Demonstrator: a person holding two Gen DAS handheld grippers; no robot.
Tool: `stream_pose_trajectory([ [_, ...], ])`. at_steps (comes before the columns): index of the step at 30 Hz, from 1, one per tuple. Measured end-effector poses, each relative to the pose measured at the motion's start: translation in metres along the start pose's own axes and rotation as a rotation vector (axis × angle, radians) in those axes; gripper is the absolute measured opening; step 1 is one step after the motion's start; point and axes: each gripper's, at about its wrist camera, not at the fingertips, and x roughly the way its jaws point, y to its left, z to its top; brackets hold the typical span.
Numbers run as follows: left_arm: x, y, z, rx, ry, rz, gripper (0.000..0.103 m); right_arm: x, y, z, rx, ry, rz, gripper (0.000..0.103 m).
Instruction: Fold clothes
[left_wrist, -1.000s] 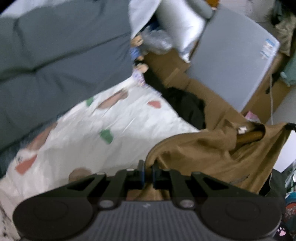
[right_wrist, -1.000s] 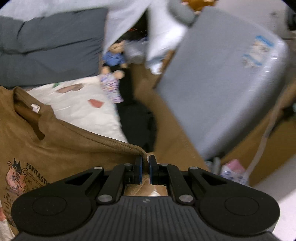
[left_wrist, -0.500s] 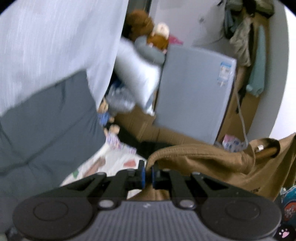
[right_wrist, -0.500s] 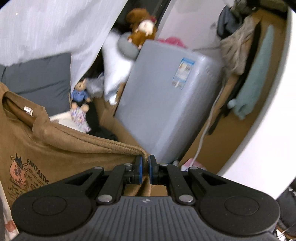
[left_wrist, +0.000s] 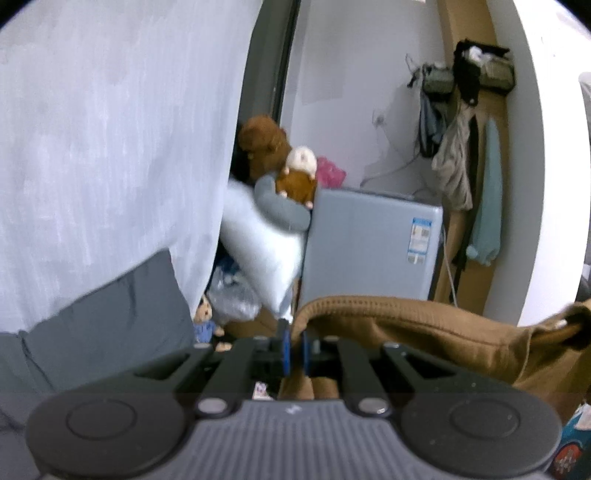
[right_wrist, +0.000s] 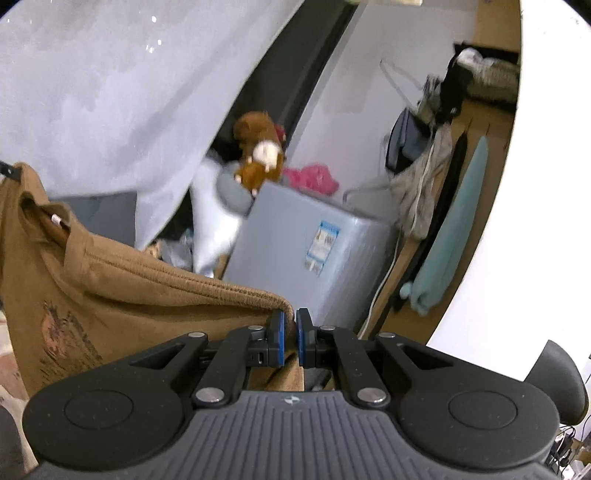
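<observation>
A brown T-shirt (left_wrist: 424, 325) hangs in the air between both grippers. My left gripper (left_wrist: 294, 345) is shut on its left shoulder edge; the cloth runs right toward the neck opening (left_wrist: 569, 325). My right gripper (right_wrist: 289, 334) is shut on the other shoulder seam of the brown T-shirt (right_wrist: 122, 288); its collar with a small white tag (right_wrist: 56, 219) and a chest print (right_wrist: 62, 332) hang to the left. Both grippers point up and forward at the room.
A grey appliance (left_wrist: 369, 243) stands ahead with plush toys (left_wrist: 291, 173) and a white pillow (left_wrist: 258, 251) beside it. A pale curtain (left_wrist: 110, 147) hangs left, above a grey cushion (left_wrist: 103, 317). Clothes hang on a rack (right_wrist: 436, 177) at right.
Both grippers have lifted and tilted upward with the T-shirt. The patterned bed sheet has dropped out of view and the far wall, curtain and rack have come into view.
</observation>
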Motion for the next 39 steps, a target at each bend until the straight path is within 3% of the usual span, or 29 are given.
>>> stream_pose_trajectory([
  [15, -0.07, 0.001, 0.025, 0.032, -0.06, -0.031, 0.007, -0.104, 0.028, -0.001, 0.014, -0.014, 0.118, 0.007],
  [26, -0.087, 0.01, 0.009, 0.017, -0.03, -0.067, 0.007, -0.147, 0.043, -0.007, 0.069, 0.022, 0.173, 0.007],
  [31, -0.061, 0.01, -0.006, 0.005, 0.027, -0.071, 0.007, -0.126, 0.05, -0.024, 0.084, 0.088, 0.19, 0.007],
  [39, 0.015, 0.033, -0.055, -0.024, 0.193, -0.067, 0.007, -0.041, 0.064, -0.088, 0.118, 0.297, 0.213, 0.007],
])
